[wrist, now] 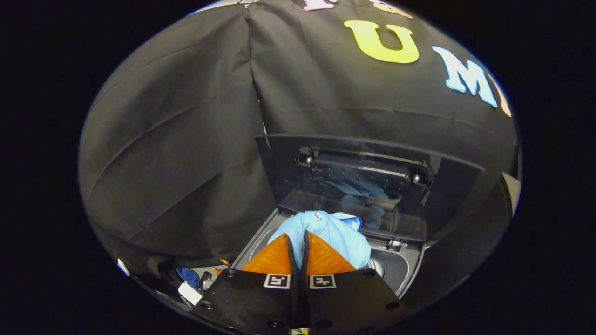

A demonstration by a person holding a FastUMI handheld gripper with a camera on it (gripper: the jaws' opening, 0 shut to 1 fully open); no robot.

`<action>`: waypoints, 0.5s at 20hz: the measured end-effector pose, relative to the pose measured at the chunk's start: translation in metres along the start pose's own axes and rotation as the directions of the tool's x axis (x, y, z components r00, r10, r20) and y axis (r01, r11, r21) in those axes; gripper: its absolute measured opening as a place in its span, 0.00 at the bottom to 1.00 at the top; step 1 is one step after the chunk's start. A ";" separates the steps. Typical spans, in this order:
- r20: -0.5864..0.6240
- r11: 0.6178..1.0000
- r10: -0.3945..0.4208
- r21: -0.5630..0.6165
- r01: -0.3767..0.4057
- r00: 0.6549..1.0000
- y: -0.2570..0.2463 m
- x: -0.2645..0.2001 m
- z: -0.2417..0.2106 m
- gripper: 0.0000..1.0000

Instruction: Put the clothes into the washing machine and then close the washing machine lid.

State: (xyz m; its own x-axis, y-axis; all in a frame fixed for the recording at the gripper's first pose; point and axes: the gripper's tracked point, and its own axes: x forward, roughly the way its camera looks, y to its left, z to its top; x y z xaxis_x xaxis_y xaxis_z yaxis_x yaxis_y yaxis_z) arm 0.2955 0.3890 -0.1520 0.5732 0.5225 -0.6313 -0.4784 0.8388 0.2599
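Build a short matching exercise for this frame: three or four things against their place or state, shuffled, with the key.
Things:
1. gripper
2. light blue garment
3. washing machine lid
4. washing machine tub

States:
A. raised open, standing behind the tub
B. fingers closed together, pinching cloth
C. open, below the garment
D. held at the fingertips over the tub

Pairs: 1-B, 2-D, 3-A, 4-C

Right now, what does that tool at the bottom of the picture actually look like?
It is a handheld gripper with two wedge-shaped fingers that taper to narrow tips. They are mounted on flat black plates with round bolt heads, and each plate carries a small square black-and-white marker. No cable or sleeve can be seen.
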 end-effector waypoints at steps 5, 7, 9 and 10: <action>-0.097 0.999 -0.037 0.021 0.039 0.995 -0.006 0.026 -0.042 0.01; -0.125 0.998 -0.050 0.031 0.054 0.991 -0.008 0.035 -0.054 0.01; -0.150 0.997 -0.062 0.028 0.067 0.987 -0.010 0.045 -0.066 0.01; -0.162 0.997 -0.071 0.028 0.077 0.984 -0.012 0.049 -0.072 0.01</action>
State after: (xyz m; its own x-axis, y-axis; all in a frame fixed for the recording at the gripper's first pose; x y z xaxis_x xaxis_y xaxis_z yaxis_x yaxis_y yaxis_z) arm 0.2811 0.3938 -0.2391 0.4904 0.4299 -0.7581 -0.4144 0.8803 0.2311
